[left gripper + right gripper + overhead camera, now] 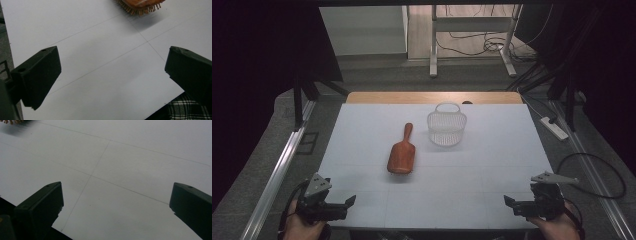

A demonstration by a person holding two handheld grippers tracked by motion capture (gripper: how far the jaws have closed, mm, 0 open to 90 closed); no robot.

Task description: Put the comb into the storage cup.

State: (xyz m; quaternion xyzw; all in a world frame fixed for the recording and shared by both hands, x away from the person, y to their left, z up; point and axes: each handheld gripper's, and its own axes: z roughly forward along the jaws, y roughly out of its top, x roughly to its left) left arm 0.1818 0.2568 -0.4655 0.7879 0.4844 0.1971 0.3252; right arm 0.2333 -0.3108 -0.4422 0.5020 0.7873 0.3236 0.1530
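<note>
The wooden hairbrush (401,154) lies bristles down near the middle of the white table sheet (362,125), handle pointing away from the person; its bristled edge also shows at the top of the left gripper view (140,6). Just beside it, to the right and farther back, a white mesh basket (446,127) rests on the sheet, apart from the brush. The left gripper (343,206) and right gripper (510,204) sit at the near edge, well apart from both items, jaws spread wide with nothing between them. Judgement: the work stands at its opening step, nothing yet grasped. The next move likely calls for one gripper to reach forward and close on the brush, probably at the handle.
</note>
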